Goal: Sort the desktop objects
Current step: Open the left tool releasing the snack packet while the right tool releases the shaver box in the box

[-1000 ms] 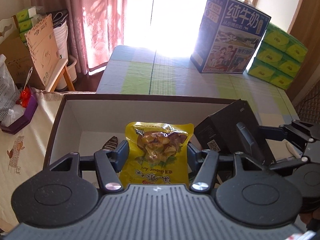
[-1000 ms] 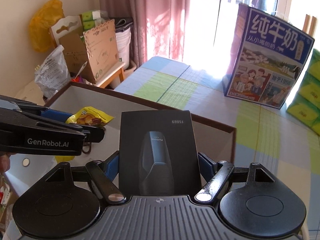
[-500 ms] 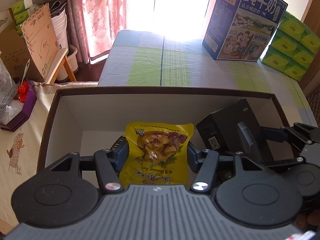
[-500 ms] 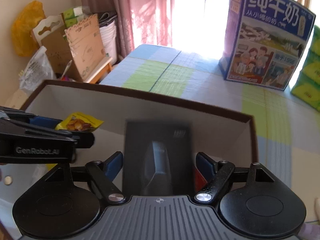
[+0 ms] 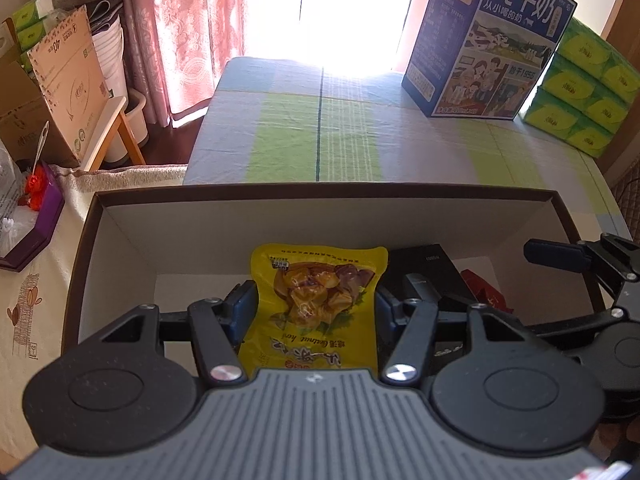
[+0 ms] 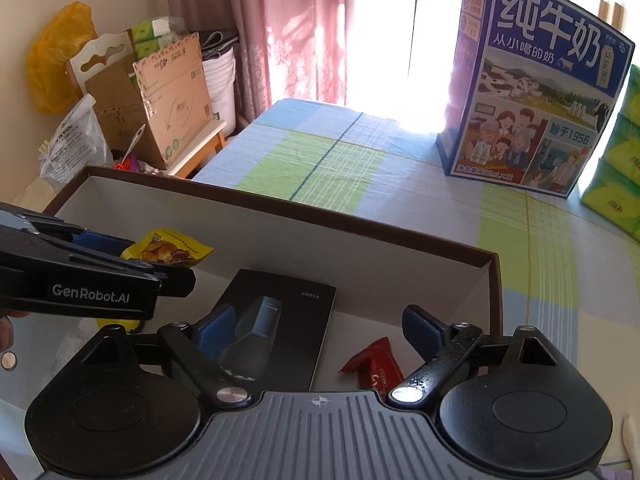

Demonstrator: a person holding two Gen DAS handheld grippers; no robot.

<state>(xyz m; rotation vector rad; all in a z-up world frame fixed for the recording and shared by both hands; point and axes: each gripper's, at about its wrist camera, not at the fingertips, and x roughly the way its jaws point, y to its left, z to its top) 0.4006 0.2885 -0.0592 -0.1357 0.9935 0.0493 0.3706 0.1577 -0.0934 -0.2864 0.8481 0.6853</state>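
Left gripper: jaws clamped on the sides of a yellow snack pouch, glossy, clear window showing brown-gold pieces, held upright over the inside of the brown-rimmed box with pale walls. Right gripper: jaws opening, spread wide; nothing pressed between them. Beneath it a black carton, matte, printed with a dark device and a small code, lies flat on the box floor. Red wrapper just beside the carton. Box sits on the checked worktop.
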